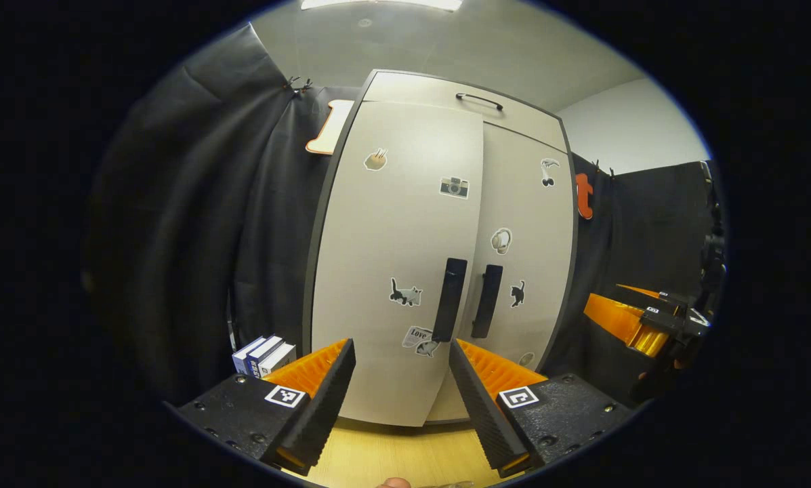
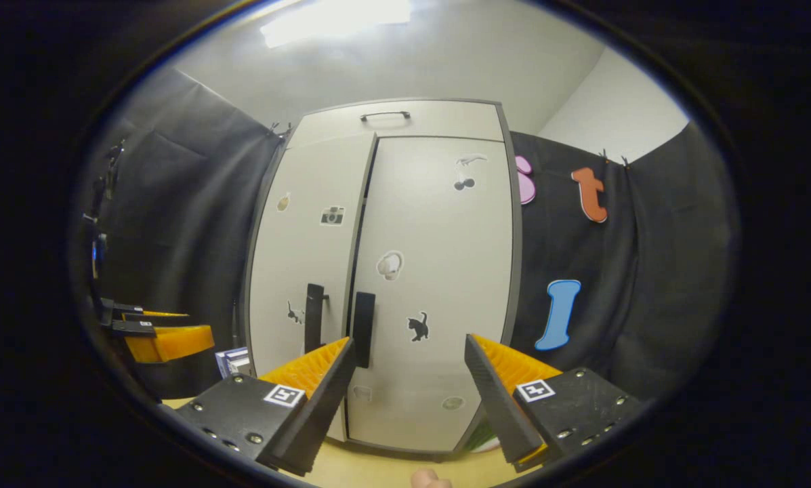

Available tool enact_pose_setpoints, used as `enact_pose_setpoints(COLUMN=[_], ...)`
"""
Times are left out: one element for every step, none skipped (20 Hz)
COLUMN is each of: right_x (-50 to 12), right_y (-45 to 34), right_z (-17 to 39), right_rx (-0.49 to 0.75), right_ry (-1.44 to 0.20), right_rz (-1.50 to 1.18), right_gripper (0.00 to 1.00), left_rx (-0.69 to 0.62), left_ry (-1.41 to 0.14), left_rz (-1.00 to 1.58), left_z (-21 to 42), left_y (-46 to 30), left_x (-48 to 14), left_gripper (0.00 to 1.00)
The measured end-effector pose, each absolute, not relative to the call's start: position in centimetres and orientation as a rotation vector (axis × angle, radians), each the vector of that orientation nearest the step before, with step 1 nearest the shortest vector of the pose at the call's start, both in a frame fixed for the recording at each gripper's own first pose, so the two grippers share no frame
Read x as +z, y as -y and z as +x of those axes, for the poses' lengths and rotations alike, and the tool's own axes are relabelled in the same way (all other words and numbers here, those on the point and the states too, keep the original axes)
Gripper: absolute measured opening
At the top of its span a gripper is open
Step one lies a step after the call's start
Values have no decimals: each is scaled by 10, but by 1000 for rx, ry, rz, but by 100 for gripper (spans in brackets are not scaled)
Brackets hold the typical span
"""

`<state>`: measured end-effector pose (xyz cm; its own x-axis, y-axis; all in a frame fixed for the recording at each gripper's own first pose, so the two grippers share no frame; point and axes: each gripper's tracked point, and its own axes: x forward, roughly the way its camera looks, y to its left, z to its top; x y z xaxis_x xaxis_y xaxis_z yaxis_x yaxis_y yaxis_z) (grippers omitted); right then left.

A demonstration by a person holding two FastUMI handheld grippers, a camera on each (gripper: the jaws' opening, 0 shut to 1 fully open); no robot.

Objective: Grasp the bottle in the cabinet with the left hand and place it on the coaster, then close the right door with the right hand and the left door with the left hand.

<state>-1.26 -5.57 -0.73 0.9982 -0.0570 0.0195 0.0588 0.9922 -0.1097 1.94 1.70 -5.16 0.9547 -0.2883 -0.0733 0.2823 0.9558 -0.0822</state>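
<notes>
Pale wooden desk (image 1: 405, 451), tall grey two-door cabinet (image 1: 405, 271) shut; both grippers' jaws gaped wide, empty. Its stiff black bar handles (image 1: 450, 299) looked the surest hold.

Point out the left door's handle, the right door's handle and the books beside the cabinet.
left door handle (image 1: 450, 299), left gripper view, mid-bar.
right door handle (image 2: 363, 329), right gripper view, mid-bar.
books (image 1: 264, 354), left gripper view, spines.

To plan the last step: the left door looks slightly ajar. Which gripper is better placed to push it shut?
Left, probably. The left gripper faces the left door, open, with its handle just above the fingers. The right gripper points at the right door, which looks shut.
</notes>
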Motion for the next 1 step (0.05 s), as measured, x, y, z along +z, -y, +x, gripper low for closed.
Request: enact_pose_setpoints(right_x=[-6], right_y=[56], right_z=[-13], right_rx=[-58], right_ry=[21], right_rz=[-110], right_gripper=[98], left_rx=[-288], left_ry=[-76], left_rz=[-67], left_z=[20], left_y=[-17], left_x=[-49], left_gripper=[89])
